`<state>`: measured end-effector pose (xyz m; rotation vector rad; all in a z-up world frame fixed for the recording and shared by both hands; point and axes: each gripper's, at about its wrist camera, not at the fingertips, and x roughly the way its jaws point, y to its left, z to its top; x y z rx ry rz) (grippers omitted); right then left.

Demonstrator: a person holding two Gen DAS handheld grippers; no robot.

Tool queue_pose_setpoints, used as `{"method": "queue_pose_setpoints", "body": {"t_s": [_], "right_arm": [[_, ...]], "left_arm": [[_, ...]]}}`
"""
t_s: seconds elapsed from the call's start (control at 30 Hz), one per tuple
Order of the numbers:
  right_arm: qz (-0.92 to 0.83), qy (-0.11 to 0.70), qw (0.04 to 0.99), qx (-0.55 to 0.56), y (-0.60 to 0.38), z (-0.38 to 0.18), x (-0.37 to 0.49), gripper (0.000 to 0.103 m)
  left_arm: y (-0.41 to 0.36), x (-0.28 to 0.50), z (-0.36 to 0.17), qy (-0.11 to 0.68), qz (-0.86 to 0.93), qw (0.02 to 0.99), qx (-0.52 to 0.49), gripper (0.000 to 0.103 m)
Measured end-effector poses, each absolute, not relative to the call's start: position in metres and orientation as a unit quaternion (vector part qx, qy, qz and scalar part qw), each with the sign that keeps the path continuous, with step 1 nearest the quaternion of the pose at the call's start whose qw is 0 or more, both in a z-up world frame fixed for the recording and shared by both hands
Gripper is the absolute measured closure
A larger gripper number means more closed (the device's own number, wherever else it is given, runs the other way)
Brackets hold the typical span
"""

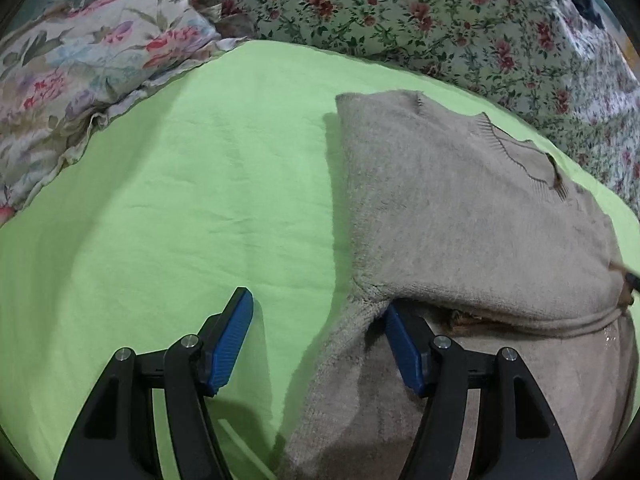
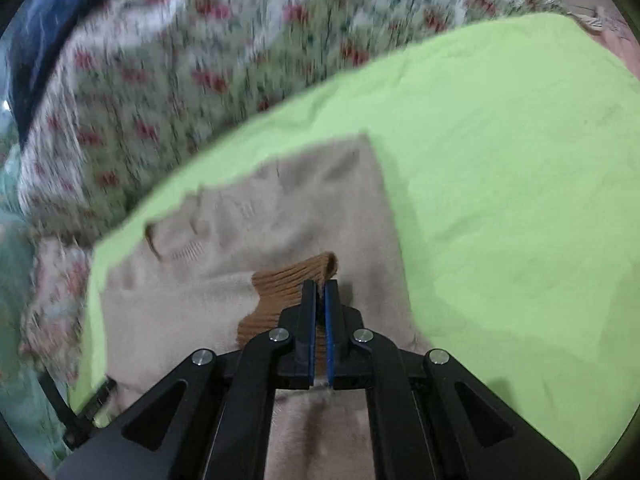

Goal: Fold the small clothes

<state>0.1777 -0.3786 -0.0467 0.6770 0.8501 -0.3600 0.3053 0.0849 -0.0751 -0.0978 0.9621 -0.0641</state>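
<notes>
A beige knit sweater [image 1: 460, 208] lies partly folded on a light green cloth [image 1: 180, 200]. My left gripper [image 1: 316, 300] stands open at the sweater's left edge. Its left finger [image 1: 234, 336] rests over the bare green cloth, and its right finger [image 1: 404, 348] is tucked under a folded layer of the sweater. In the blurred right wrist view, my right gripper [image 2: 319, 285] is shut on the sweater's brown ribbed cuff [image 2: 284, 284] and holds it above the beige sweater [image 2: 300, 208]. A bit of that brown cuff [image 1: 622, 276] shows at the right edge of the left wrist view.
The green cloth [image 2: 500, 160] is spread over a floral bedsheet [image 1: 440, 12]. A floral pillow [image 1: 80, 64] lies at the far left. Something dark blue [image 2: 36, 40] sits at the far edge of the bed. Bare green cloth stretches left of the sweater.
</notes>
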Motion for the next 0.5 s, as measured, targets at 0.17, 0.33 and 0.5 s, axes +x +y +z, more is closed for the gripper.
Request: {"method": "queue_pose_setpoints", "body": {"t_s": [0.17,0.33,0.5], "right_arm": [[-0.182,0.431,0.826,0.314,-0.382,-0.062,0.18,0.098],[-0.176,0.403,0.848,0.297,-0.371,-0.035,0.149,0.097],[-0.131,0.402,0.859,0.29,-0.338,-0.018,0.092,0.079]], "left_arm": [[0.093,0.305,-0.076,0.465,-0.037,0.882,-0.068,0.036],[0.092,0.301,-0.073,0.476,-0.037,0.877,-0.058,0.036],[0.097,0.258,-0.059,0.486,-0.063,0.868,-0.076,0.038]]}}
